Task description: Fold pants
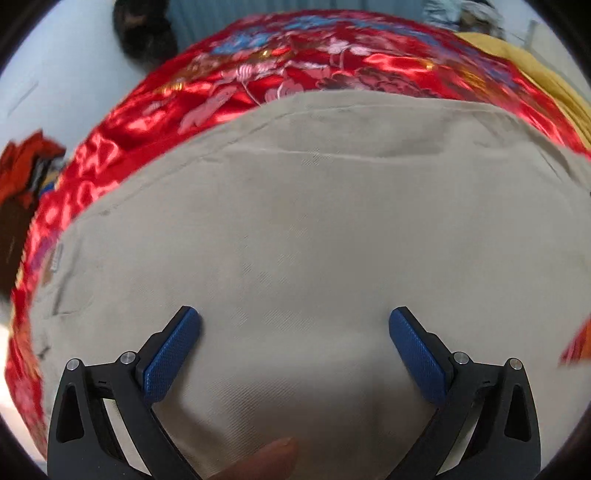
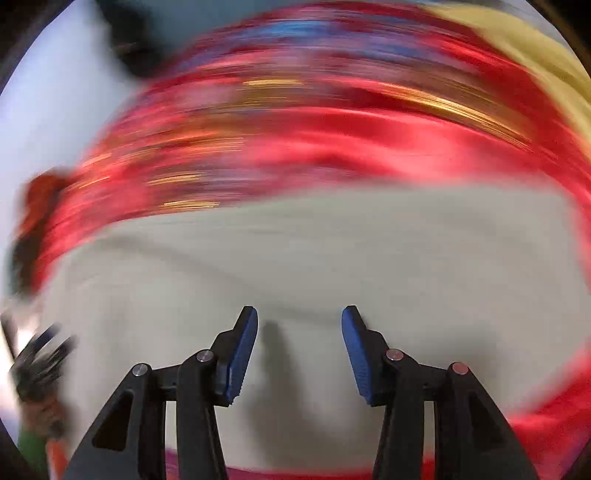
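Beige pants [image 1: 314,229] lie spread flat on a shiny red flowered cover [image 1: 258,77], filling most of the left wrist view. My left gripper [image 1: 294,317] hangs just above the cloth, open wide, with nothing between its blue pads [image 1: 173,354]. A fingertip [image 1: 273,458] shows at the bottom edge. The right wrist view is smeared by motion. There the pants [image 2: 314,251] lie below my right gripper [image 2: 300,317], which is open about halfway and holds nothing. The other gripper and a hand in a green sleeve [image 2: 37,387] blur at that view's left edge.
A yellow cloth [image 1: 546,81] lies at the far right of the red cover [image 2: 332,147]. A dark bundle [image 1: 144,33] sits beyond the cover at the top left, and red clothing [image 1: 26,170] lies at the left. Pale floor surrounds the cover.
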A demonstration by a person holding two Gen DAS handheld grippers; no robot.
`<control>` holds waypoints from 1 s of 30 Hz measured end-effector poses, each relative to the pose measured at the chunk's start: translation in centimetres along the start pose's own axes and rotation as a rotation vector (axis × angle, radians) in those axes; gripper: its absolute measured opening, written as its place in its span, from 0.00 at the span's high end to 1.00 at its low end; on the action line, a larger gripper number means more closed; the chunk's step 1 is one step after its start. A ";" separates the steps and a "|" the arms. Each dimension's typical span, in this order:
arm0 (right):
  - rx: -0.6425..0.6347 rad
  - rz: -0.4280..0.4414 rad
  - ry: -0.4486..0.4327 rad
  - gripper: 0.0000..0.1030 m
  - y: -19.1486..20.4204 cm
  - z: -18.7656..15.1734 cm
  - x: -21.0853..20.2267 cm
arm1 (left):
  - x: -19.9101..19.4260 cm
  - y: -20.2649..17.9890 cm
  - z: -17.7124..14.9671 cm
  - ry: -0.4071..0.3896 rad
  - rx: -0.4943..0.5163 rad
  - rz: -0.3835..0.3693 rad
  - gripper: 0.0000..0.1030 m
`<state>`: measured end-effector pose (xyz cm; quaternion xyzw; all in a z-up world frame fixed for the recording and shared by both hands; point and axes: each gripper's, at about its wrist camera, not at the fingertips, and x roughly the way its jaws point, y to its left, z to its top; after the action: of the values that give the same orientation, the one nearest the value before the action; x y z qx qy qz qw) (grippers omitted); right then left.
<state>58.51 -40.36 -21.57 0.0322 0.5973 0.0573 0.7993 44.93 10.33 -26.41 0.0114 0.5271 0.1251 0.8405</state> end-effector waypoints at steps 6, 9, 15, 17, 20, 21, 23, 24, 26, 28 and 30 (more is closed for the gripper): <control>0.087 -0.014 -0.142 0.52 -6.2 1.2 -4.3 | 0.9 0.4 0.2 0.022 0.002 -0.031 0.00; 0.079 0.301 -0.147 0.52 -2.6 2.5 -3.4 | 0.8 0.4 -0.3 0.000 0.003 -0.031 0.00; -0.007 0.753 -0.049 0.46 12.4 3.8 0.5 | 1.0 0.6 -0.6 -0.028 -0.004 -0.039 0.00; -0.045 0.641 -0.022 0.44 15.7 4.9 3.2 | 0.9 0.6 -0.8 -0.037 -0.004 -0.036 0.01; -0.029 0.424 0.008 0.74 13.6 7.6 7.5 | 0.9 0.4 -1.0 -0.059 -0.001 -0.023 0.01; 0.010 0.392 -0.013 0.84 11.5 8.7 7.9 | 0.8 0.5 -1.3 -0.064 -0.002 -0.022 0.01; 0.113 0.249 -0.098 0.82 6.5 9.9 6.6 | 0.8 0.5 -1.4 -0.079 -0.006 -0.021 0.01; 0.140 0.236 -0.133 0.79 4.6 9.9 5.4 | 0.9 0.5 -1.4 -0.084 -0.007 -0.022 0.01; 0.131 0.328 -0.133 0.57 3.1 9.7 3.9 | 0.9 0.5 -1.3 -0.088 -0.009 -0.023 0.01; 0.080 0.448 -0.095 0.44 3.3 8.6 3.5 | 0.9 0.4 -1.2 -0.090 -0.009 -0.022 0.01; 0.003 0.400 -0.052 0.45 3.1 7.1 4.1 | 0.9 0.3 -1.2 -0.091 -0.009 -0.021 0.01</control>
<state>66.31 -36.59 -23.04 0.1529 0.5583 0.2131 0.7871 44.19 10.73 -27.67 0.0077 0.4879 0.1180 0.8649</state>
